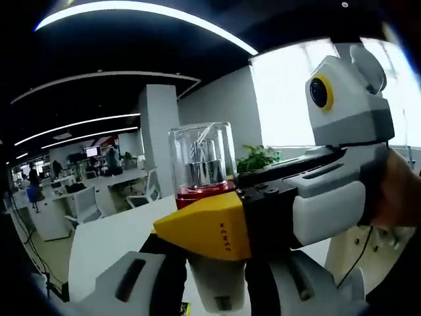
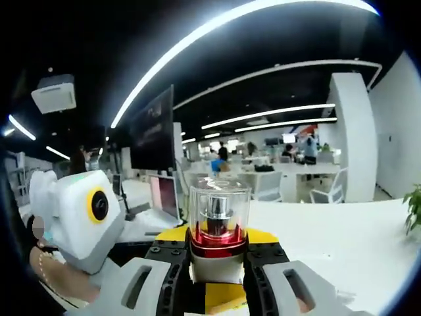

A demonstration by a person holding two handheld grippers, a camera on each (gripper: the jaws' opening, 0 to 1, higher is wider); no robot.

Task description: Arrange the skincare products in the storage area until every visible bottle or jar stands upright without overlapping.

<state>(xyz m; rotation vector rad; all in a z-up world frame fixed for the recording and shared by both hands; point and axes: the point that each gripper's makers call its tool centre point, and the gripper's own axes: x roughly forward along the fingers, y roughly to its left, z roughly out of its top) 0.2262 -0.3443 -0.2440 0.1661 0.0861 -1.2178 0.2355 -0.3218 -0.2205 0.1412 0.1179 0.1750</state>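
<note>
In the right gripper view, a small bottle with a clear plastic cap, a red collar and a white body (image 2: 218,227) is held upright between the closed jaws of the right gripper (image 2: 218,273), above a white table (image 2: 342,237). In the left gripper view, the same bottle (image 1: 202,168) is seen behind the yellow-tipped right gripper (image 1: 220,230) crossing in front; the left gripper (image 1: 210,289) is partly hidden, and its finger spacing cannot be told. Farther off, a green potted plant (image 1: 258,158) and office desks (image 1: 118,179) are seen.

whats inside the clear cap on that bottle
Through the clear cap a silver pump nozzle stands above a red collar. The white bottle body below is mostly covered by the right gripper, so its lower part and base are hidden.
</note>
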